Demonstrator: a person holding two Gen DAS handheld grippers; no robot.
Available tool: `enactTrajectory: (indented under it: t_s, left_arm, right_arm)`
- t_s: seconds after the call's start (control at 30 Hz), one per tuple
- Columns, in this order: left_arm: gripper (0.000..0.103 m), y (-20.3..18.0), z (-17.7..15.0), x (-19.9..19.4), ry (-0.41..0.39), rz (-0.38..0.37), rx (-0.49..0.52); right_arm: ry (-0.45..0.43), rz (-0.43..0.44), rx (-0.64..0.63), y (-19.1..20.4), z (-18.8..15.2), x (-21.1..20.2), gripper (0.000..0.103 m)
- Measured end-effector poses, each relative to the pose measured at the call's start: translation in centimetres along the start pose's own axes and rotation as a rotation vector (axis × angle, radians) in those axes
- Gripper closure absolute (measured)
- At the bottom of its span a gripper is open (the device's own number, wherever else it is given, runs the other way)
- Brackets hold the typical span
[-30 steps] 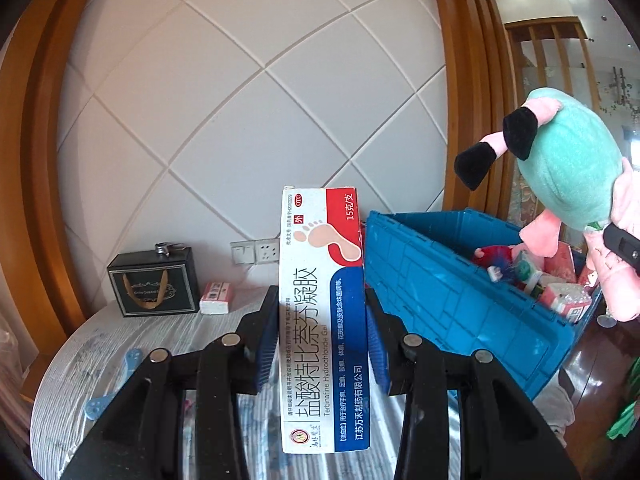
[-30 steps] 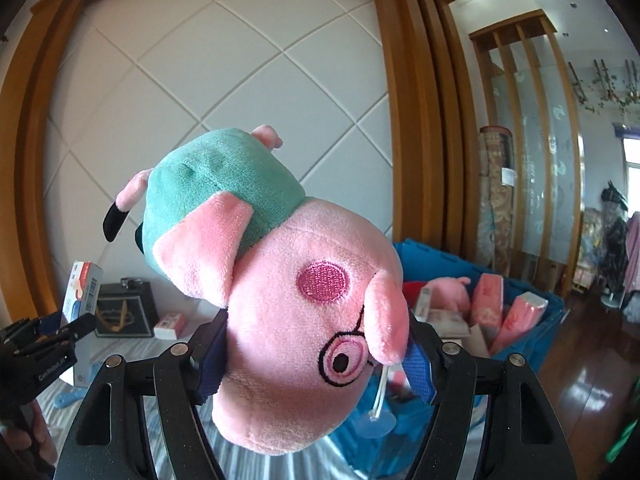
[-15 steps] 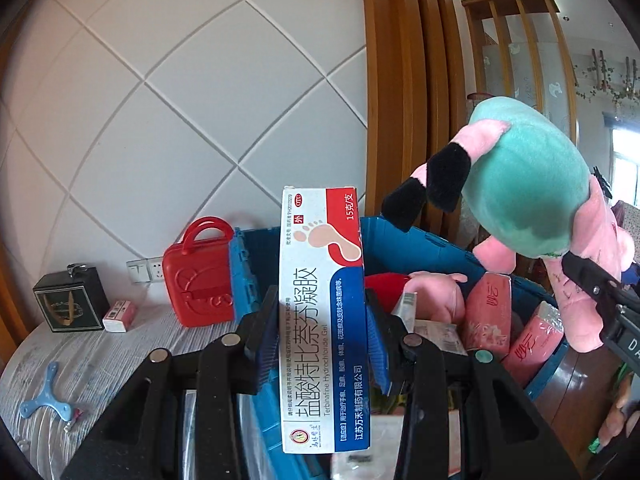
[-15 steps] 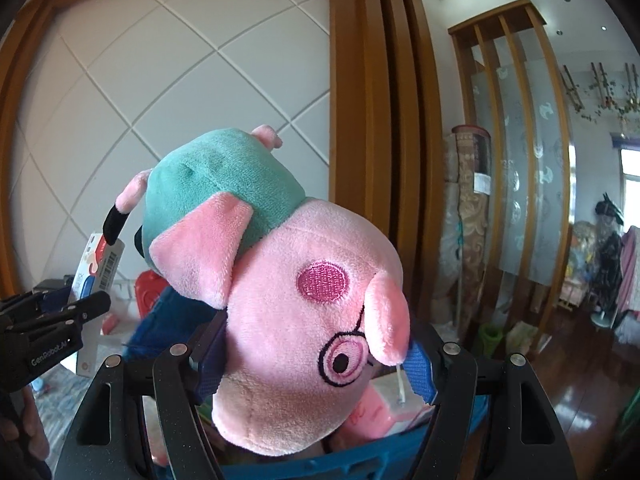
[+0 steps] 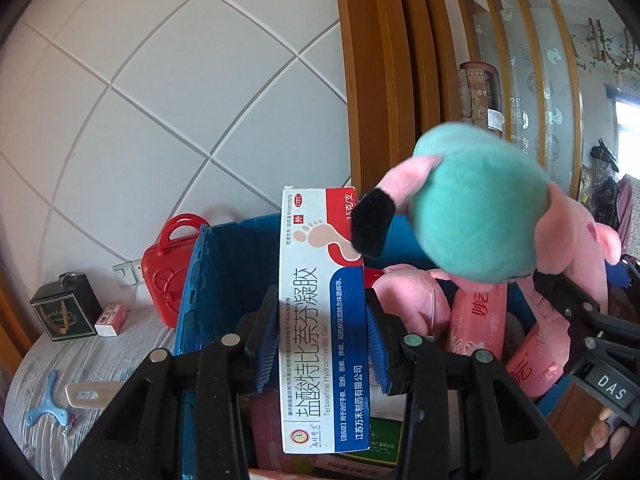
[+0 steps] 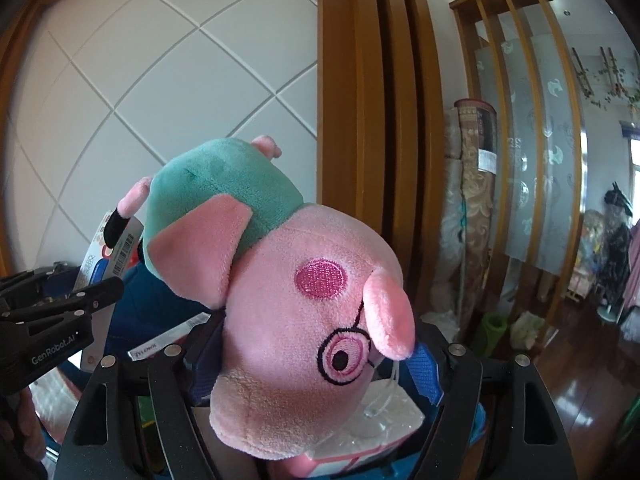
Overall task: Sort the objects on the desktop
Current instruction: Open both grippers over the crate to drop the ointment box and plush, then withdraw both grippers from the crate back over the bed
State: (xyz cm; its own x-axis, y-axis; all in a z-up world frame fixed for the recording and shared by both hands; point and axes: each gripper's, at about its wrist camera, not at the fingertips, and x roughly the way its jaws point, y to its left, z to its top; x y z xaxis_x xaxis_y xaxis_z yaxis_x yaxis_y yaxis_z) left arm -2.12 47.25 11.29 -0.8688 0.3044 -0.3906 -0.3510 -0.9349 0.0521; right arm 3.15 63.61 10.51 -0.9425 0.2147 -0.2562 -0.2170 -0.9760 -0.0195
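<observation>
My left gripper (image 5: 322, 332) is shut on a white, red and blue medicine box (image 5: 324, 320), held upright over the open blue crate (image 5: 200, 280). My right gripper (image 6: 316, 356) is shut on a pink pig plush with a teal body (image 6: 304, 304), head down, held over the crate. The plush also shows in the left wrist view (image 5: 480, 208), just right of the box. The left gripper with its box shows at the left of the right wrist view (image 6: 60, 312).
The crate holds another pink plush (image 5: 412, 296), pink packs (image 5: 476, 316) and boxes. On the striped table to the left are a red case (image 5: 170, 264), a black box (image 5: 64, 308), a small pink box (image 5: 112, 314) and a blue spinner (image 5: 46, 408). A wooden pillar (image 6: 360, 100) stands behind.
Both grippers have swung right from the table to over the blue crate, each carrying its object. The plush now hangs closer to the medicine box.
</observation>
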Motion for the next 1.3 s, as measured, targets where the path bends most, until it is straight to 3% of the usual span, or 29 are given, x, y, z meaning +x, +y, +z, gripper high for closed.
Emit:
enactTrajectory:
  t_s: [0.07,0.13,0.2,0.4,0.5,0.57,0.83,1.07,1.3]
  left_arm:
    - [0.062,0.1,-0.1,0.2,0.011,0.003,0.000]
    - [0.039,0.3,-0.2,0.2,0.013,0.008,-0.007]
    - [0.022,0.5,-0.3,-0.2,-0.006,0.018,-0.010]
    - [0.021,1.9,-0.6,-1.7,-0.029,0.023,-0.039]
    - [0.015,3.0,-0.9,-3.2,-0.049,0.038,-0.066]
    - [0.011,3.8,-1.2,-4.2,-0.065,0.066,-0.074]
    - [0.010,9.0,-2.5,-7.9,-0.091,0.215,-0.093]
    - [0.010,17.4,-4.9,-10.7,-0.087,0.287,-0.155]
    - [0.010,29.6,-9.1,-13.2,-0.088,0.275,-0.189]
  right_arm:
    - [0.012,0.016,-0.007,0.3,-0.1,0.6,0.016]
    - [0.013,0.019,-0.006,0.4,-0.2,0.9,0.001]
    - [0.012,0.023,-0.004,0.4,-0.3,1.1,0.000]
    - [0.018,0.062,0.051,-0.2,-0.5,0.7,0.000]
    - [0.008,0.065,0.063,-0.5,-0.3,0.0,0.000]
    - [-0.003,0.072,0.069,-0.4,-0.2,-0.4,0.000]
    - [-0.079,0.178,0.087,2.8,0.0,-3.0,0.000]
    - [-0.140,0.284,0.047,10.0,1.2,-5.6,0.000]
    - [-0.161,0.350,-0.003,22.6,1.8,-7.8,0.000]
